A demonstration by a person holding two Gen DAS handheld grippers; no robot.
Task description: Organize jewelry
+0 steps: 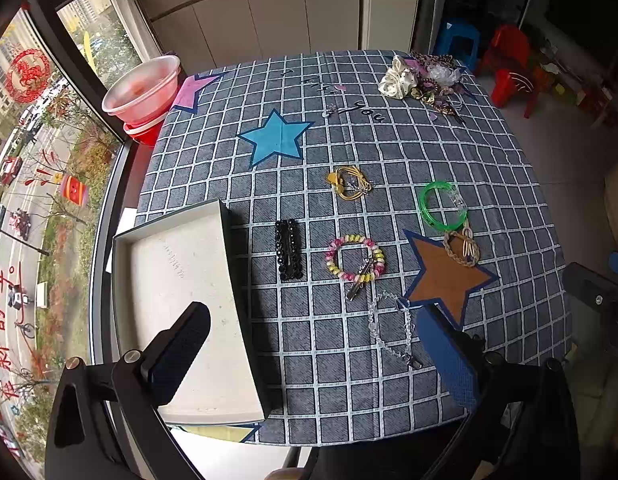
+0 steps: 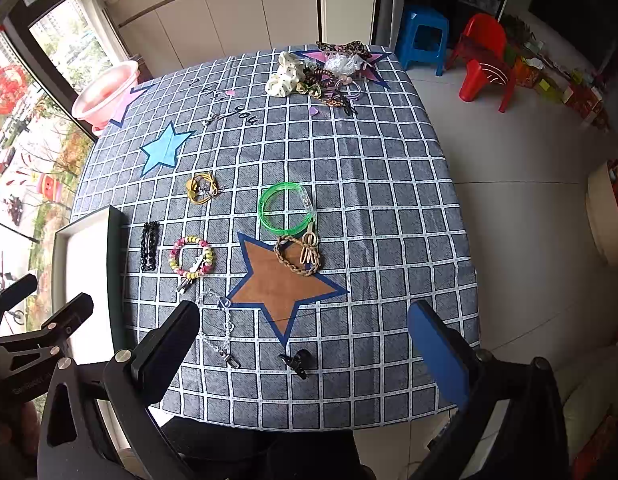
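Notably, shallow white tray [image 1: 181, 304] bare inside, black hair clip [image 1: 288, 249] just beside

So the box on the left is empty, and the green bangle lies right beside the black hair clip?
Not quite. The box is empty, but beside the black hair clip lies the pink-and-yellow beaded bracelet; the green bangle lies farther right. The left wrist view shows it.

Open white-lined box [image 1: 181, 304] at table's left edge; black clip [image 1: 289, 249], beaded bracelet [image 1: 355, 258], green bangle [image 1: 443, 209] flat alongside.
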